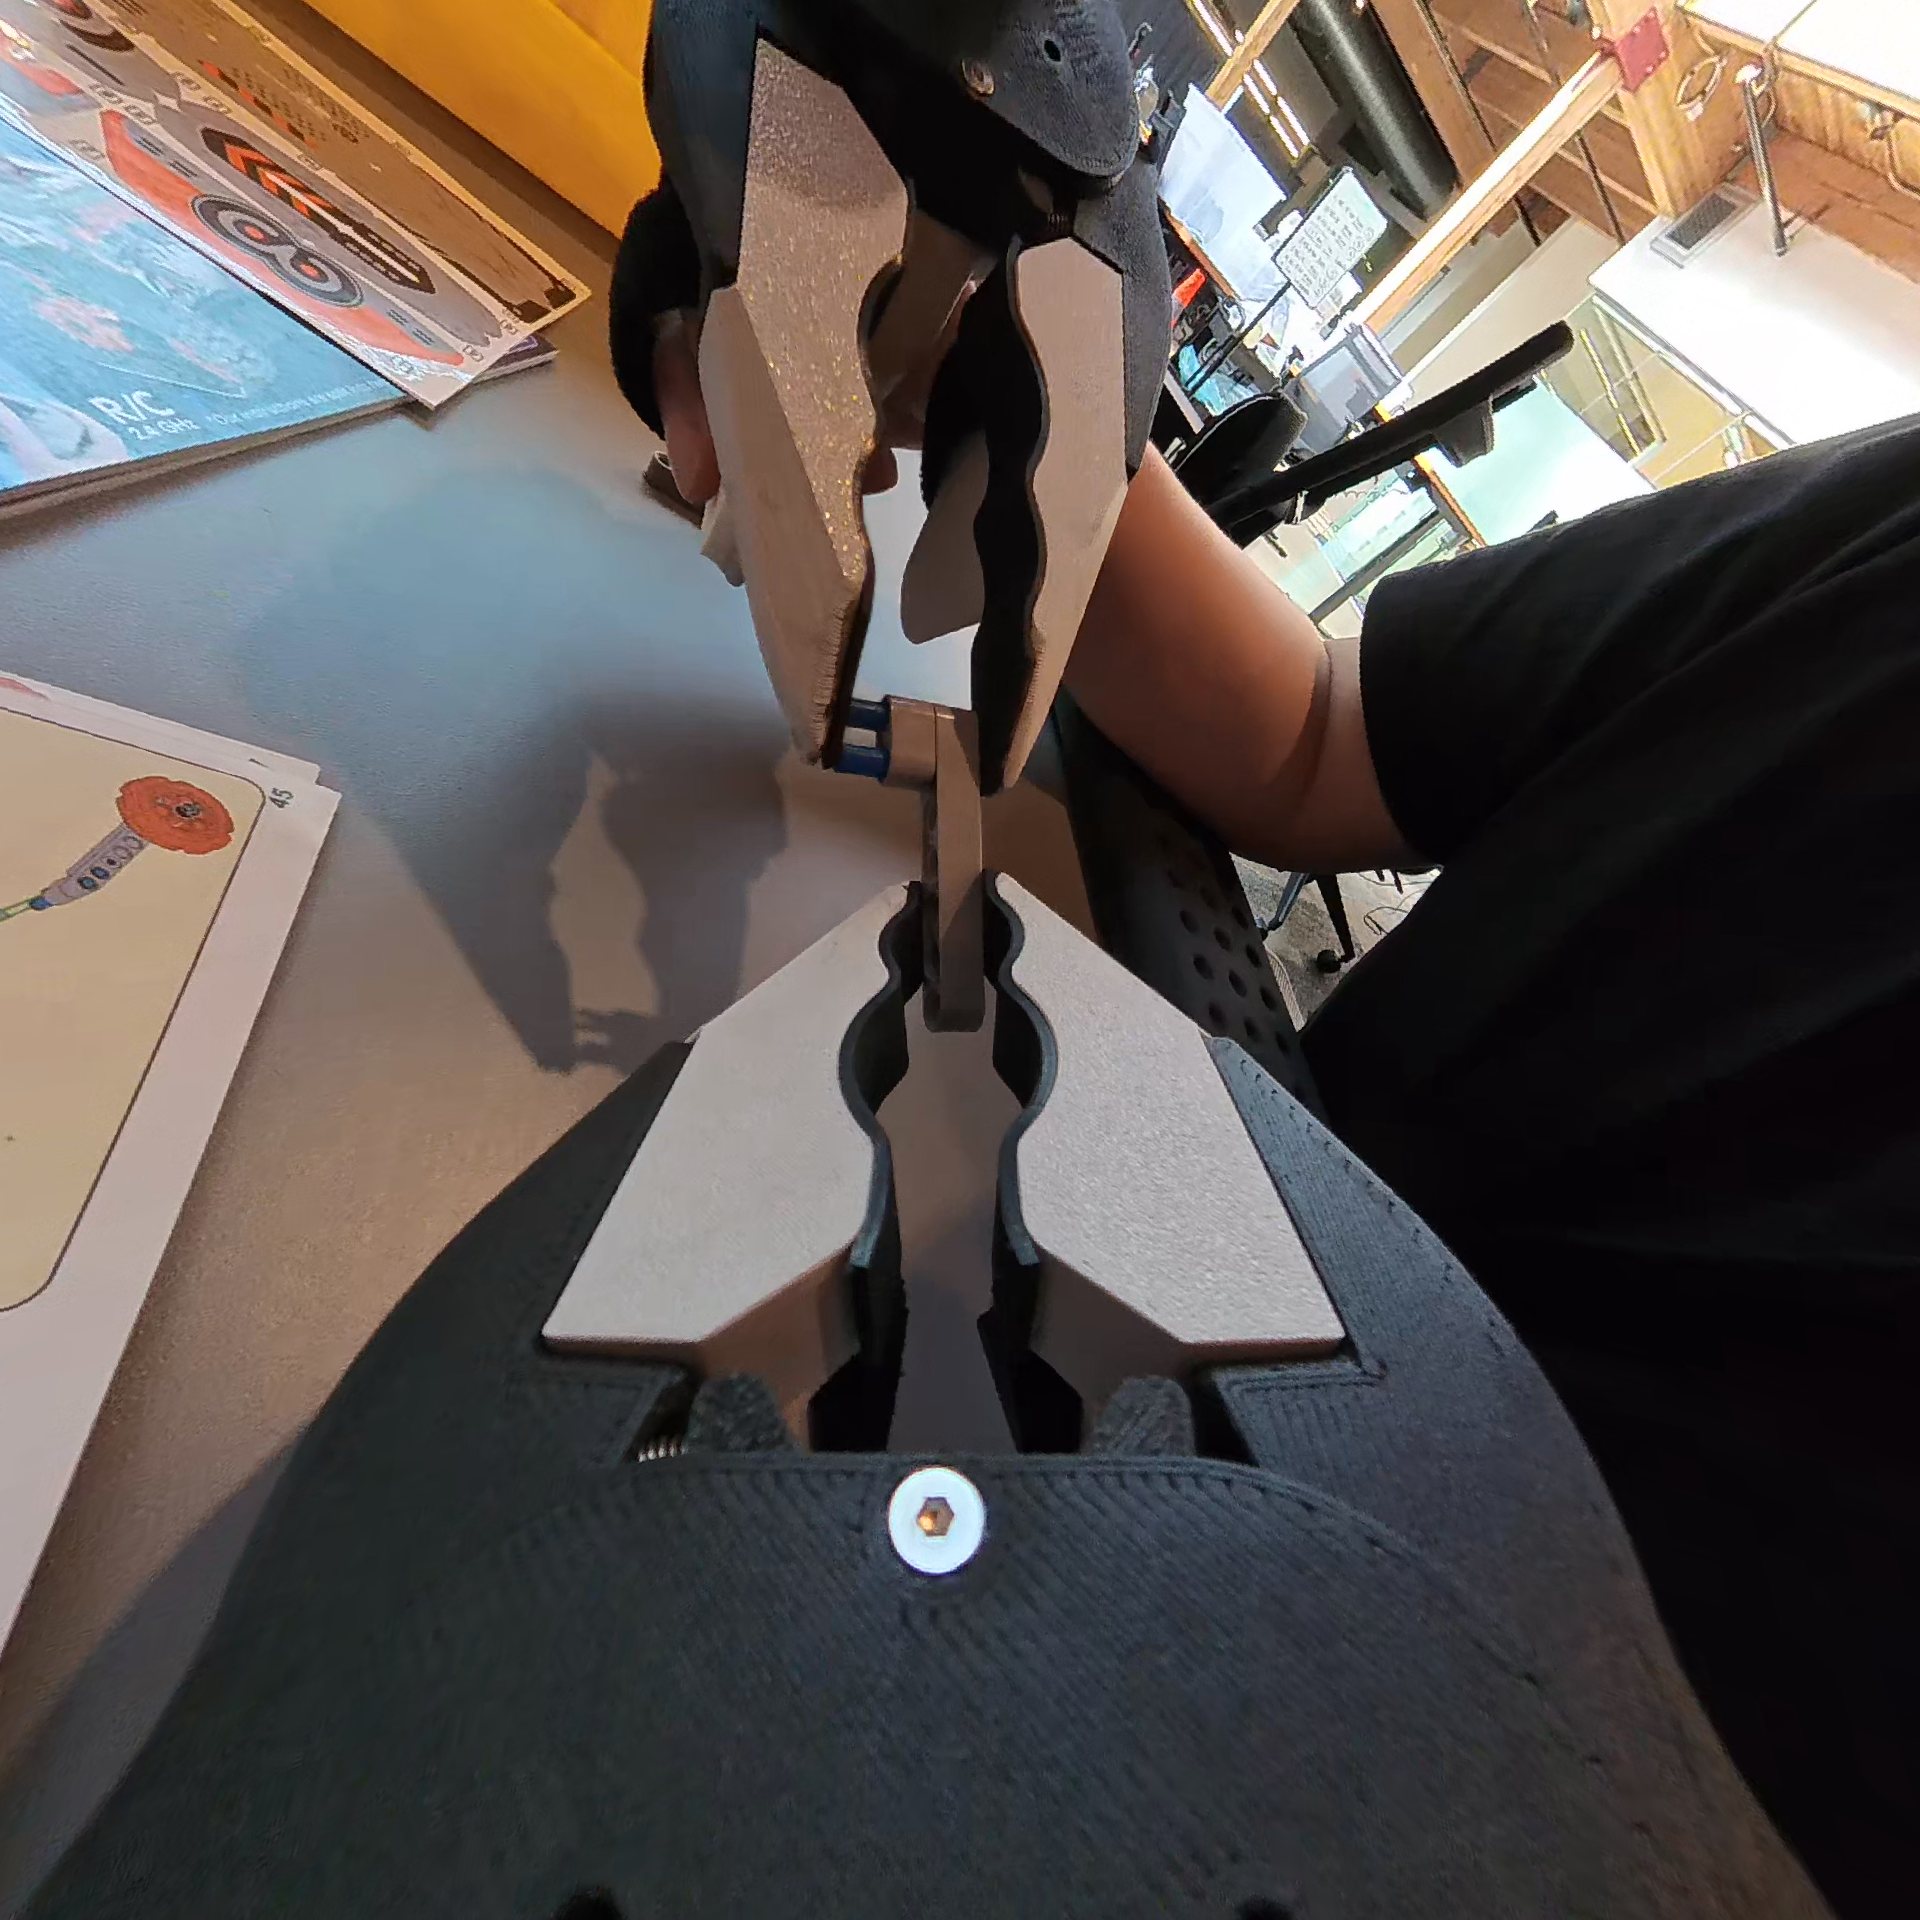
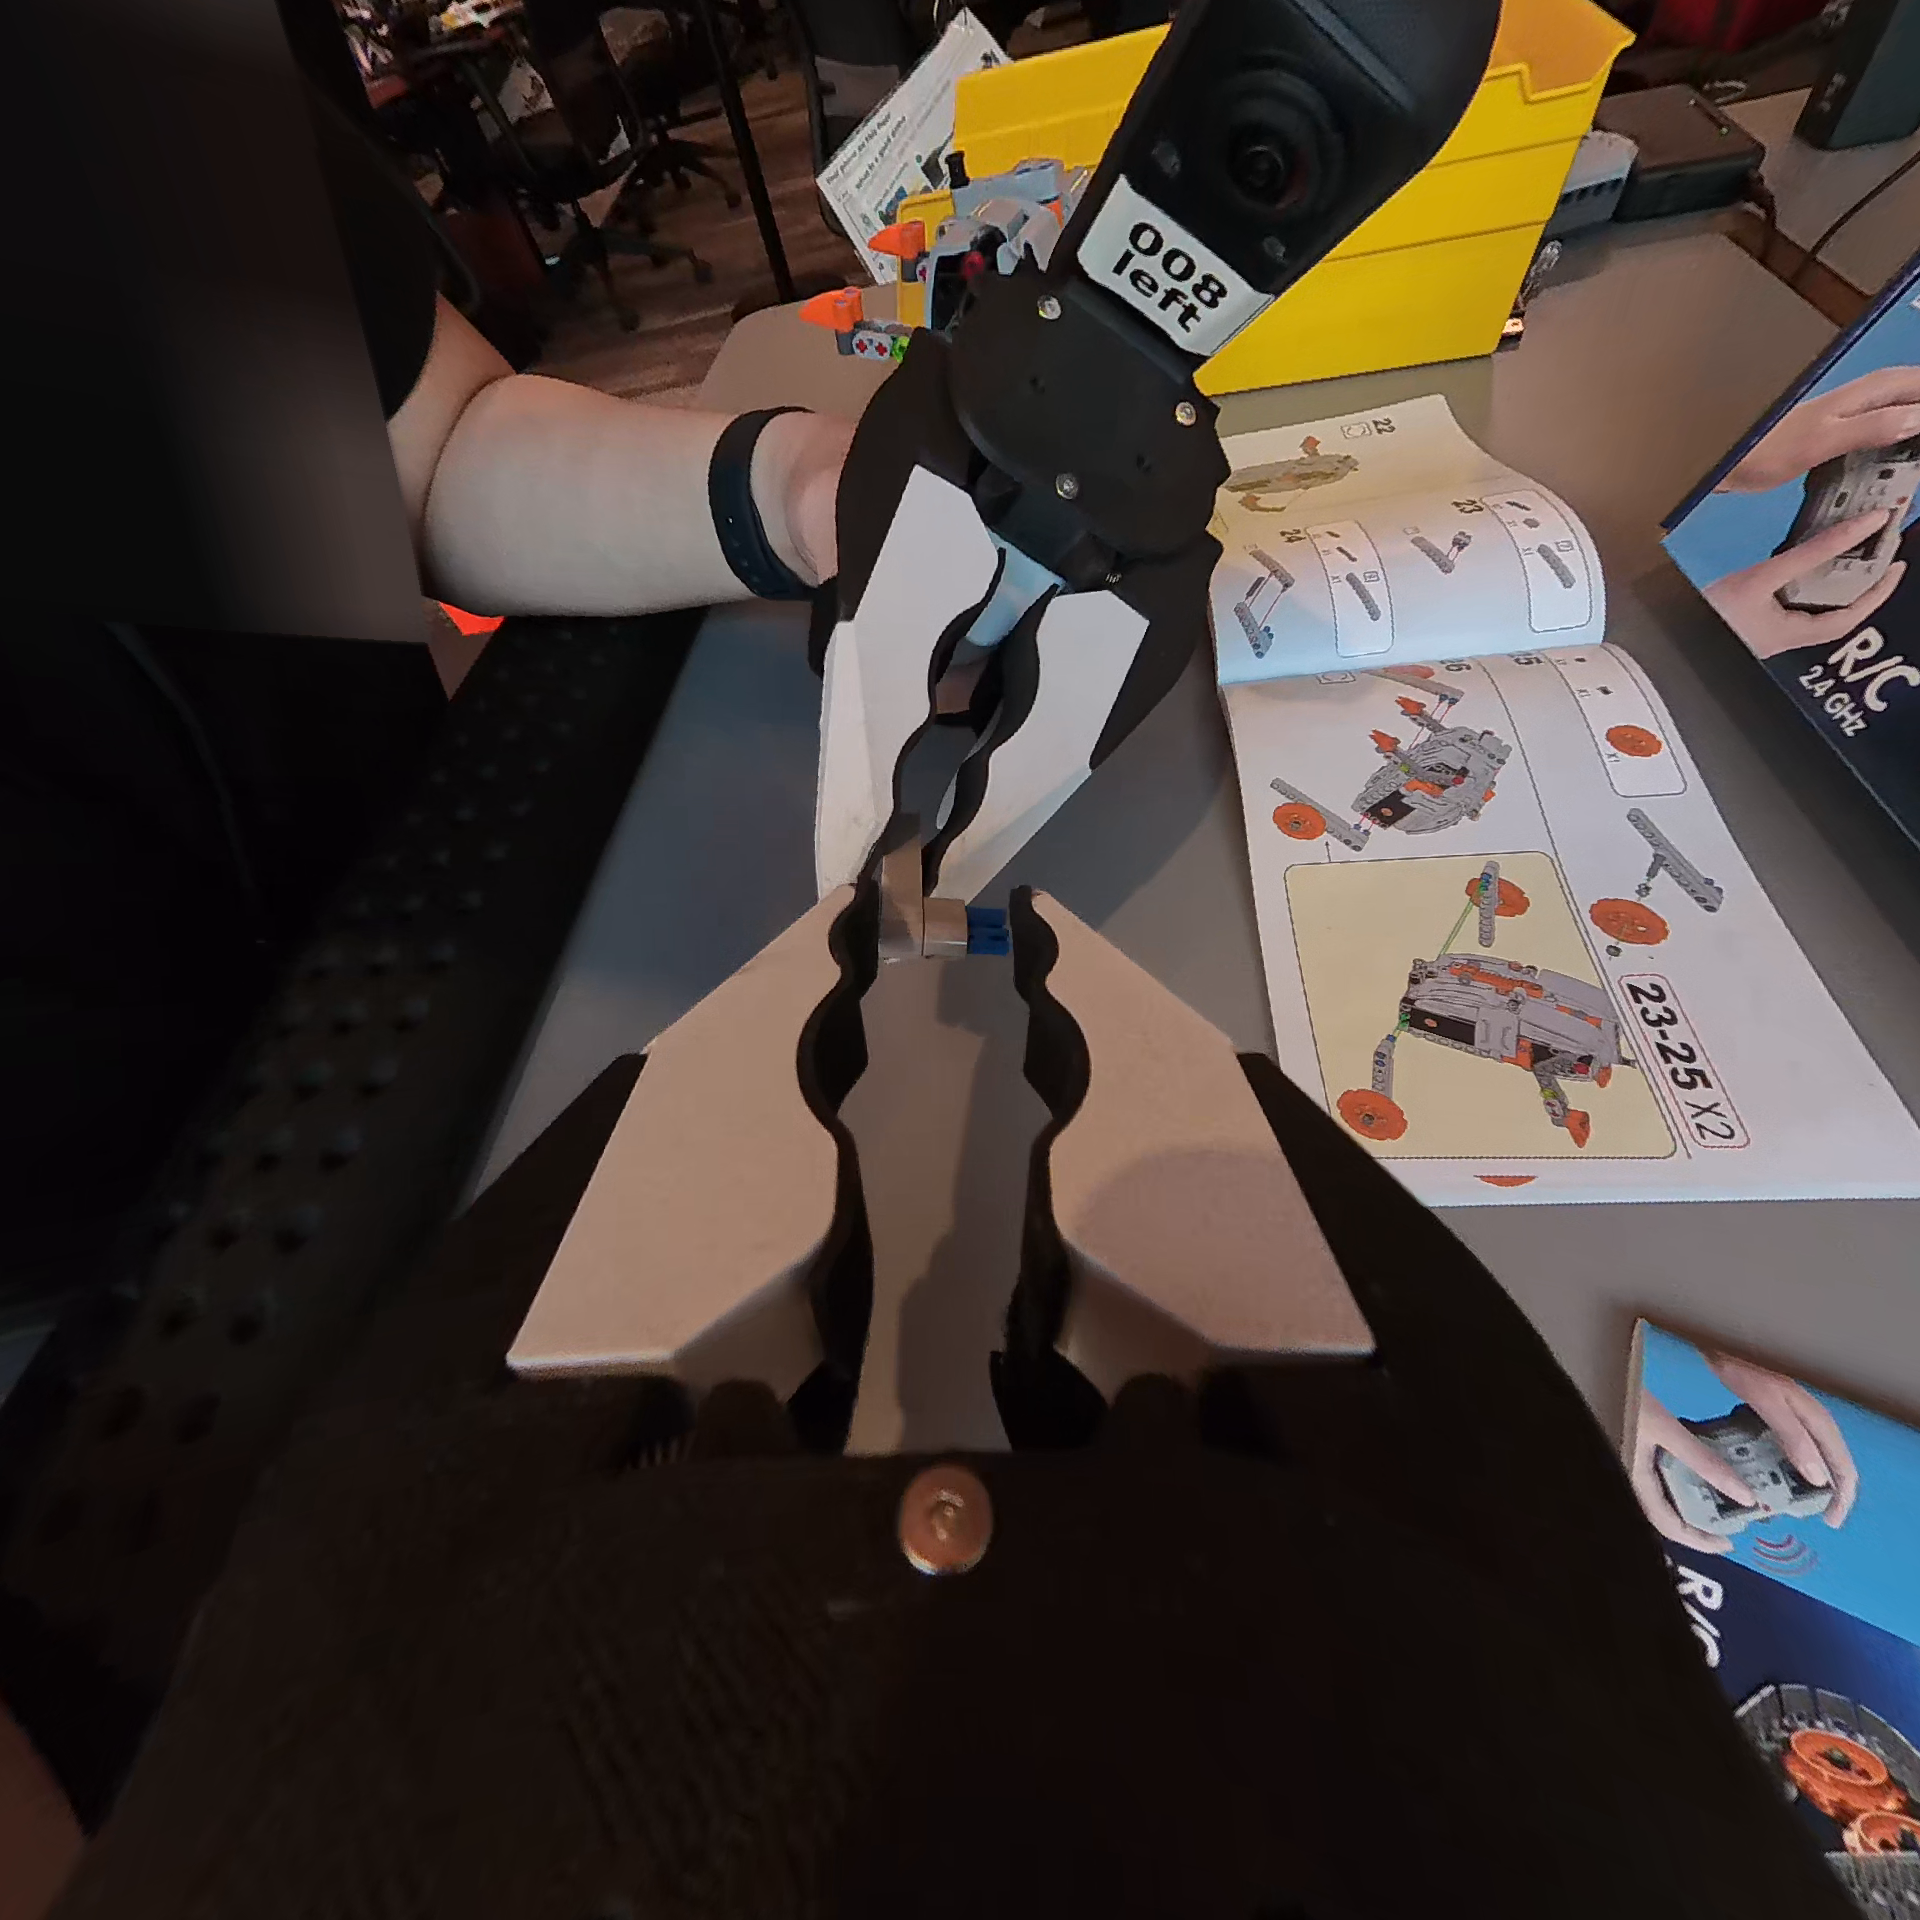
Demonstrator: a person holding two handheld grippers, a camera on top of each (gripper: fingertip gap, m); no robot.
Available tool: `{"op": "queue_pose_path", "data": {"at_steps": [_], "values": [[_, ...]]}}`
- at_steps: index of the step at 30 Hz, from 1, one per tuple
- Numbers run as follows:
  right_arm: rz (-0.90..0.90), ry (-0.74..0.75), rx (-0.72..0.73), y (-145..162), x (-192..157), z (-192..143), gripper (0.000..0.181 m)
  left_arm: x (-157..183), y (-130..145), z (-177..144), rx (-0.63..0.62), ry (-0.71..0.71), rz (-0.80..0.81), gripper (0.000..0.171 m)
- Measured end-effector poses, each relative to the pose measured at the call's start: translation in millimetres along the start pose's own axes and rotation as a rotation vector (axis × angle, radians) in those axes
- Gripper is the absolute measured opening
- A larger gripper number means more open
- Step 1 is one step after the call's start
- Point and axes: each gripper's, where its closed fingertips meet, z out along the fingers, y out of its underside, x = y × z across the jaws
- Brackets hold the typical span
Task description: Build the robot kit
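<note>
My left gripper (image 1: pixel 953 894) is shut on a flat grey beam (image 1: pixel 954 883) and holds it upright above the grey table (image 1: pixel 416 623). Two short blue pins (image 1: pixel 864 736) stick out sideways from the beam's far end. My right gripper (image 1: pixel 914 764) comes in from above in this view and spans that end, one finger on the pins and the other on the beam's opposite face. In the right wrist view my right gripper (image 2: pixel 932 909) has the beam end (image 2: pixel 912 925) and the pins (image 2: pixel 987 930) between its tips. The left gripper (image 2: pixel 902 873) hangs down from behind.
An open instruction booklet (image 2: pixel 1455 831) lies to the right of the grippers. A yellow bin (image 2: pixel 1403 208) and a partly built grey and orange model (image 2: pixel 956 249) stand at the back. Blue boxes (image 2: pixel 1818 582) (image 2: pixel 1787 1507) lie at the right. A black perforated chair (image 2: pixel 312 1039) is at the left. My two grippers' fingertips are within a few centimetres of each other.
</note>
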Motion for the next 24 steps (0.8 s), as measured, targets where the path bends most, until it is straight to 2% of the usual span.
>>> {"op": "queue_pose_path", "data": {"at_steps": [8,12,19,24], "values": [[0.019,-0.043,-0.036,6.4,-6.6,2.6,0.024,2.8,3.7,2.5,-0.024,0.012,0.009,0.008],[-0.021,-0.038,0.001,0.8,-7.6,0.1,0.023,6.2,-0.5,1.6,-0.001,0.031,0.006,0.008],[-0.063,-0.023,-0.036,0.5,-8.1,-0.3,0.023,7.3,-1.2,1.3,0.003,0.039,0.004,0.008],[-0.005,-0.004,-0.025,4.6,0.2,2.4,0.023,-2.3,0.3,-0.8,-0.001,-0.015,-0.002,0.008]]}}
